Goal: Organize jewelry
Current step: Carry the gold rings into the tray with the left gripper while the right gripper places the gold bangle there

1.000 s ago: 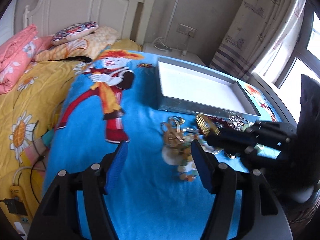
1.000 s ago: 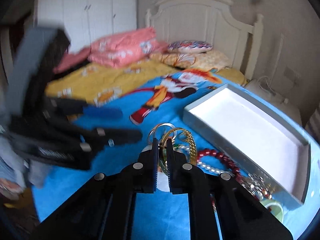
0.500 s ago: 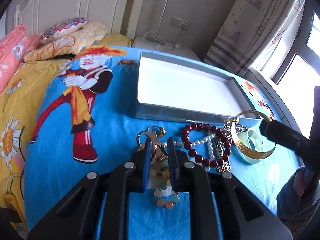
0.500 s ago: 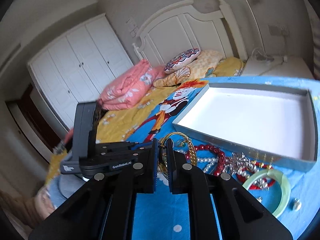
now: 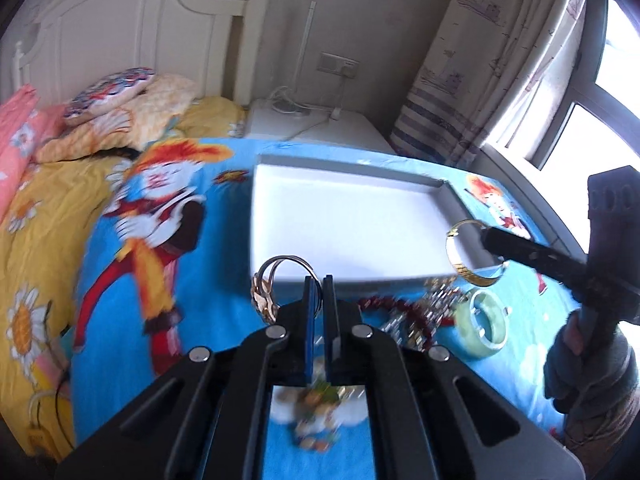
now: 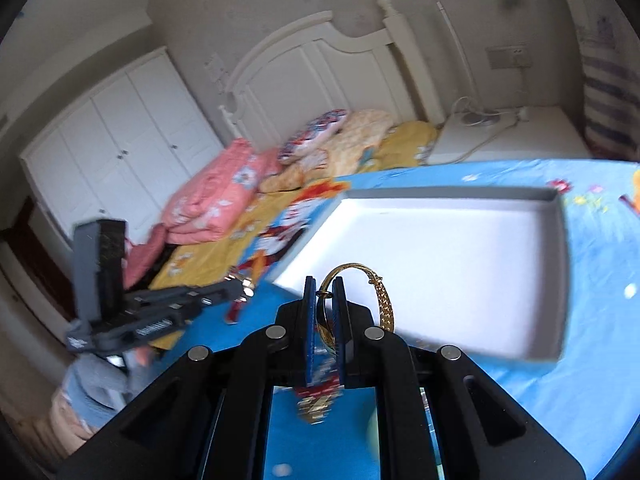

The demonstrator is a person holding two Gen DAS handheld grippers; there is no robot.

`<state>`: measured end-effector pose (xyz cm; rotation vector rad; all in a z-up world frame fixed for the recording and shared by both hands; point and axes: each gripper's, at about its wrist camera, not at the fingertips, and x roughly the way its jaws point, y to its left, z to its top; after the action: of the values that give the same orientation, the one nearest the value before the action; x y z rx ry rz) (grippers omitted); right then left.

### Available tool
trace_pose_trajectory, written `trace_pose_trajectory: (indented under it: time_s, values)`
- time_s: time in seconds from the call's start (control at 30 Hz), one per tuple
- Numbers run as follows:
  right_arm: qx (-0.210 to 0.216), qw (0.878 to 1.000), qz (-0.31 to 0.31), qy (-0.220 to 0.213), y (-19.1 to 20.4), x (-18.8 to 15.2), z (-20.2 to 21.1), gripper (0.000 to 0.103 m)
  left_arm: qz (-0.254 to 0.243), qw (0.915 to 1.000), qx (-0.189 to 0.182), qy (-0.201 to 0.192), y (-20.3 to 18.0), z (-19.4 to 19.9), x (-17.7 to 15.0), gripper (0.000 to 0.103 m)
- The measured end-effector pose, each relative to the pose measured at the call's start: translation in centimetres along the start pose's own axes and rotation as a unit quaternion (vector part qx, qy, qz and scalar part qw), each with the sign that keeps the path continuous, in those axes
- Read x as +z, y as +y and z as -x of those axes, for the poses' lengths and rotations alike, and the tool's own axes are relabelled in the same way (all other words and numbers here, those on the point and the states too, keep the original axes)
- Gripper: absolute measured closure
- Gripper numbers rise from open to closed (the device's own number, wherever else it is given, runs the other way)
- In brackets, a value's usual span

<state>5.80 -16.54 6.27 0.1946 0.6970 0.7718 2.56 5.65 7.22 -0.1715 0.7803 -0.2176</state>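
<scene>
My left gripper (image 5: 317,280) is shut on thin metal ring bangles (image 5: 280,265) and holds them above the blue bedspread, just before the near rim of the white tray (image 5: 344,216). My right gripper (image 6: 322,282) is shut on a gold bangle (image 6: 382,300), held above the tray's (image 6: 440,248) near edge; the bangle also shows in the left wrist view (image 5: 460,252). A green jade bangle (image 5: 482,320), red beads (image 5: 400,308) and sparkly chains (image 5: 440,292) lie on the bedspread in front of the tray.
The bed has a white headboard (image 5: 132,40), pillows (image 5: 112,92) and a pink quilt (image 6: 216,192). A white nightstand (image 5: 312,128) with cables stands behind the tray. Curtains and a window (image 5: 560,100) are to the right. White wardrobes (image 6: 120,140) stand at the left.
Both grippers have lifted their bangles off the pile and moved toward the tray. The left gripper closed on the ring bangles a second ago.
</scene>
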Motion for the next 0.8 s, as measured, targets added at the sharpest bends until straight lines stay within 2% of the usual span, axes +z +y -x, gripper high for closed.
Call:
trace_pose_trajectory:
  time_s: [0.17, 0.37, 0.6, 0.7, 0.8]
  values:
    - [-0.08, 0.996, 0.022, 0.015, -2.9, 2.0, -1.3, 0.093, -0.002, 0.9989, -0.031, 0.034, -0.8, -3.9, 3.6, 0.1]
    - [-0.167, 0.983, 0.054, 0.045, -6.4, 4.6, -3.9, 0.093, -0.002, 0.9974, -0.021, 0.069, -0.7, -9.2, 6.7, 0.099]
    - [-0.248, 0.957, 0.122, 0.088, -7.2, 5.8, -7.5, 0.093, 0.012, 0.9956, 0.007, 0.092, 0.4, -13.4, 9.1, 0.099]
    - [-0.288, 0.938, 0.158, 0.111, -7.2, 5.6, -9.2, 0.093, 0.015, 0.9952, 0.021, 0.094, 0.7, -14.6, 10.2, 0.098]
    - [-0.298, 0.931, 0.169, 0.128, -7.2, 5.7, -10.2, 0.093, 0.026, 0.9953, 0.033, 0.088, 1.3, -14.9, 11.1, 0.094]
